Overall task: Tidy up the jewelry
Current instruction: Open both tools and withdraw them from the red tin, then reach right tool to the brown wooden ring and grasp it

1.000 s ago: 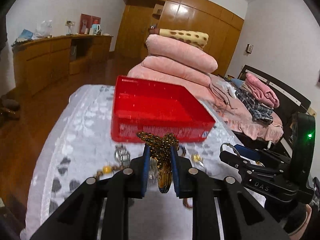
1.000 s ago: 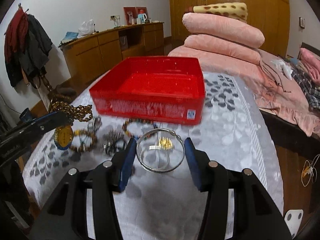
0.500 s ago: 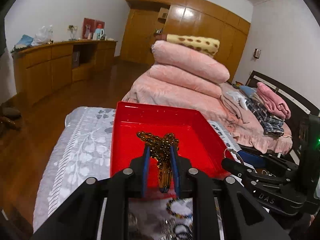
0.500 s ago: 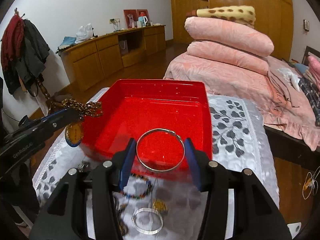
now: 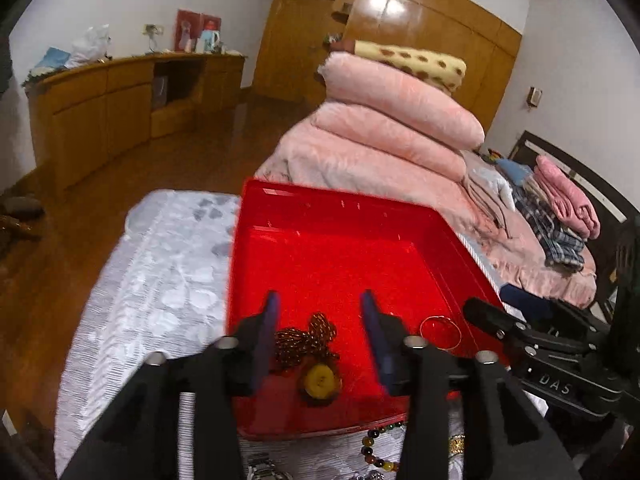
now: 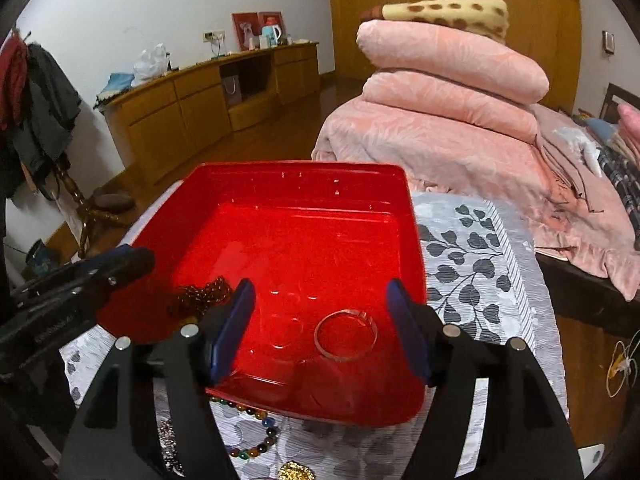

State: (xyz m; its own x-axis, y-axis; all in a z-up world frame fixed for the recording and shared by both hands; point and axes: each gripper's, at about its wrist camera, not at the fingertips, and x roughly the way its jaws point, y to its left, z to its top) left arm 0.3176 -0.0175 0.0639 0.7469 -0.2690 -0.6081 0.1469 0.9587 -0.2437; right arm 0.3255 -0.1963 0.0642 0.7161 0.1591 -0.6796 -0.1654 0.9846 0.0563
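A: What's under the left claw (image 5: 318, 332)?
B: Its jaws are opening, nothing pinched. A beaded necklace (image 5: 310, 344) with a yellow pendant (image 5: 320, 381) lies in the red tray (image 5: 340, 208).
A: Anything else?
B: 1 bangle (image 5: 440, 333), beside the right claw (image 5: 486, 316).

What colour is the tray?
Red, the tray shows best in the right wrist view.

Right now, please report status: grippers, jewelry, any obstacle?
Left gripper and right gripper opening, nothing held. Necklace and bangle lie in red tray. Beads remain on cloth. No obstacle.
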